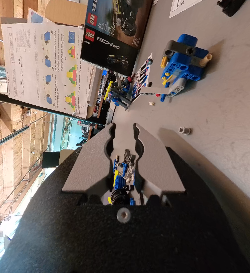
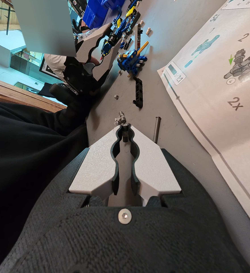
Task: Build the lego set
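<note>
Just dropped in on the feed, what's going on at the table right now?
A person is building a Lego set with two handheld grippers. The right gripper is shut on a small dark grey pin low over the grey table, beside the open instruction booklet. The left gripper is open and empty. The blue sub-assembly sits untouched.

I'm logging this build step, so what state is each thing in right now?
Left tongs: open, empty.
Right tongs: shut on dark grey pin.
Instruction booklet: open, flat on table.
Blue assembly: partly built, resting on table.
Lego box: standing upright.
</note>
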Motion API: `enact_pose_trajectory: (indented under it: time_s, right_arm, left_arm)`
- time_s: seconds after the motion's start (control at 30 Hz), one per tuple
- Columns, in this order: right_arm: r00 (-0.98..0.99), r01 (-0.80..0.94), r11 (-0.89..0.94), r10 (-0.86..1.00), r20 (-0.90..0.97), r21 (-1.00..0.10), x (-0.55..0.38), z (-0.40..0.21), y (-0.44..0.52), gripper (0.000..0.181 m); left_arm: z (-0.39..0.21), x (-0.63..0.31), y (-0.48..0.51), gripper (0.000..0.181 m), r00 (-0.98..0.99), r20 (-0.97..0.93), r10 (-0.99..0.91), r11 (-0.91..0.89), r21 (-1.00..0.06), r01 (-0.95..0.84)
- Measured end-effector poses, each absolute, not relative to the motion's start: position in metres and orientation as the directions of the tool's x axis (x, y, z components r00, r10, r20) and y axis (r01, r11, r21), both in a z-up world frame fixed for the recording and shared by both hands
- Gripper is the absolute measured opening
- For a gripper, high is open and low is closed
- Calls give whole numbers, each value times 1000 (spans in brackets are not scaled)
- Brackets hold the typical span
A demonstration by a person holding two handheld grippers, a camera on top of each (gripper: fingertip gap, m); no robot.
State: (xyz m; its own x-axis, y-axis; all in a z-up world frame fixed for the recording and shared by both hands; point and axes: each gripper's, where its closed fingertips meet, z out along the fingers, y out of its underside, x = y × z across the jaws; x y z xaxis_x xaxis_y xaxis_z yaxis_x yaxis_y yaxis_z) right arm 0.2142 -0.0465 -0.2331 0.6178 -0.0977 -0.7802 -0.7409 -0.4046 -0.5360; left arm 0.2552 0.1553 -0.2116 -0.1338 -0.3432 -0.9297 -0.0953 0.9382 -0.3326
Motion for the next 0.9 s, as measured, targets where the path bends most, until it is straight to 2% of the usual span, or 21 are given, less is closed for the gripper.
enact_pose_trajectory:
  time_s: [0.13, 0.23, 0.3, 0.37, 0.4, 0.43, 0.5, 0.6, 0.7, 0.9]
  right_arm:
    - [618, -740, -403, -92, -781, -538, 214, -232, -46, 5]
    - [628, -735, -386, -76, -774, -558, 214, -228, -47, 5]
    - [635, -731, -359, -50, -771, -580, 215, -221, -48, 5]
    - [654, -719, -315, -5, -756, -620, 214, -210, -50, 5]
    - [664, -711, -286, 27, -747, -642, 213, -203, -51, 5]
    - [672, -706, -254, 54, -738, -661, 213, -196, -51, 5]
    - [680, -702, -230, 70, -730, -675, 211, -192, -52, 5]
    - [685, -692, -241, 77, -724, -680, 204, -192, -53, 5]
    - [725, -635, -278, 110, -680, -721, 192, -190, -50, 5]
    - [846, -424, -527, 60, -530, -737, 162, -221, -57, 5]
  left_arm:
    - [-210, 254, 154, 19, -134, -921, -366, 930, -356, -89]
    - [-198, 247, 141, 11, -149, -868, -474, 880, -471, -62]
    - [-187, 236, 97, 2, -303, -781, -547, 812, -582, 35]
    - [-190, 216, 39, 5, -582, -574, -576, 677, -734, 54]
    - [-194, 205, 14, 12, -698, -450, -558, 613, -790, 19]
    - [-195, 197, -3, 20, -770, -357, -529, 567, -824, -8]
    - [-193, 193, -19, 23, -819, -285, -498, 500, -866, -3]
    - [-202, 190, -29, 21, -874, -206, -441, 483, -875, -38]
    - [-210, 186, -37, 27, -909, -165, -382, 493, -868, -49]
    - [-225, 189, -22, 27, -913, -155, -379, 573, -813, -100]
